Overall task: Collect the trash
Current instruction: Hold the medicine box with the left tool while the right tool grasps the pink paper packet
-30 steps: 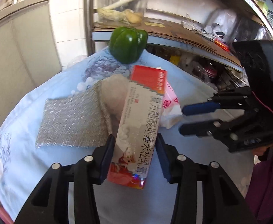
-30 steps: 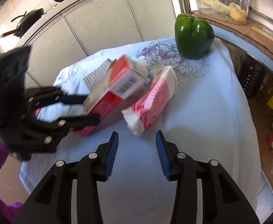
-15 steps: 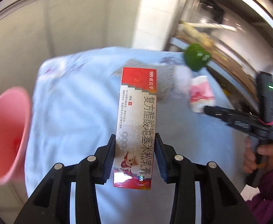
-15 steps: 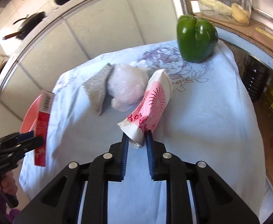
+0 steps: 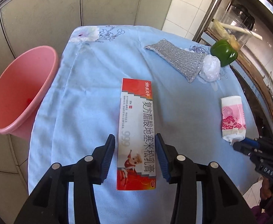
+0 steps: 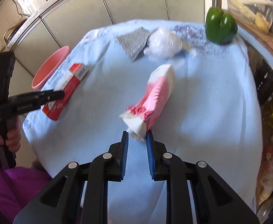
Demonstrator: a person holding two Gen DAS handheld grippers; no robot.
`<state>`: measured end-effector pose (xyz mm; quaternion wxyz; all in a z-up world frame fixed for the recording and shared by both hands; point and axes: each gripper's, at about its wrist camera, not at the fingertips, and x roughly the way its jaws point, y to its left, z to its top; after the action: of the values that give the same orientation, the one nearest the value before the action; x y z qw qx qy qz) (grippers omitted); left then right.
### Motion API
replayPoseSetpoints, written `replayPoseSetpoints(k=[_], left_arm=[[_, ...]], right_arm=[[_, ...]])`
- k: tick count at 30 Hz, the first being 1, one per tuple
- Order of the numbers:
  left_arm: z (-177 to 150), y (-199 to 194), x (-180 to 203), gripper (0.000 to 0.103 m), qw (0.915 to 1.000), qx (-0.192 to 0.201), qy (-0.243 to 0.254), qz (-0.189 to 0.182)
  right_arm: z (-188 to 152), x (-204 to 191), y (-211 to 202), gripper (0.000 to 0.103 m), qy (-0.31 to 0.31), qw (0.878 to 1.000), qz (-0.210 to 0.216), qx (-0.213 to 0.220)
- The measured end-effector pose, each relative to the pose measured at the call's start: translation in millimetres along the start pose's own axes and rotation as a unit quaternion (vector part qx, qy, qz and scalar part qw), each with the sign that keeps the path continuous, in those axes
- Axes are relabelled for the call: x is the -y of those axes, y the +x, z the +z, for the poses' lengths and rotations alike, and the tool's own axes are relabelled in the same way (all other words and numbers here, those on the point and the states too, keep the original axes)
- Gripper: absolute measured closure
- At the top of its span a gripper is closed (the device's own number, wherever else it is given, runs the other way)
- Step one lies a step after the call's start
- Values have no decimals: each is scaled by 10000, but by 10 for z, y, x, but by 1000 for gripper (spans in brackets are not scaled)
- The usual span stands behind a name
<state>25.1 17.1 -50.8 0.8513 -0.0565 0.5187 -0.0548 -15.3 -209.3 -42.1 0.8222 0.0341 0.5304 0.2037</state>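
Observation:
A red and white ointment box (image 5: 136, 130) stands lengthwise between the pads of my left gripper (image 5: 134, 137). It hangs above the blue cloth while the jaws are opening slightly. The right wrist view shows this box (image 6: 65, 91) near the table's left edge, close to the pink bin (image 6: 50, 67). My right gripper (image 6: 137, 131) is shut on the white near end of a pink tissue pack (image 6: 155, 97) lying on the cloth. In the left wrist view the tissue pack (image 5: 232, 115) is at the right, with the right gripper (image 5: 237, 145) at its near end.
The pink bin (image 5: 20, 97) stands below the table's left side. A silver scouring pad (image 5: 177, 59), a crumpled white plastic bag (image 5: 211, 68) and a green pepper (image 5: 224, 53) lie at the far right. A cluttered shelf runs along the right. A hand (image 6: 11, 140) holds the left gripper.
My left gripper has swung away from the pile with the box, bringing the pink bin into view. My right gripper closed on the tissue pack's near end.

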Motion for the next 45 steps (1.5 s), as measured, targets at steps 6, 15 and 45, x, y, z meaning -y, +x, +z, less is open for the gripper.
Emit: replayPoseSetpoints(k=[6,15,45], left_arm=[[15,-13,-74,58,9996,-79,-226,-122],[79,-66,52,58,10000,60,14,-11],[43,-149,-52,65,9987,482,-27,-149]], right_arm=[[-56,104,-115,73,289,9996,20,68],[197,159,-217,73,898,9954,82,326],[288,10,-205,94,801,9952,-88,552]])
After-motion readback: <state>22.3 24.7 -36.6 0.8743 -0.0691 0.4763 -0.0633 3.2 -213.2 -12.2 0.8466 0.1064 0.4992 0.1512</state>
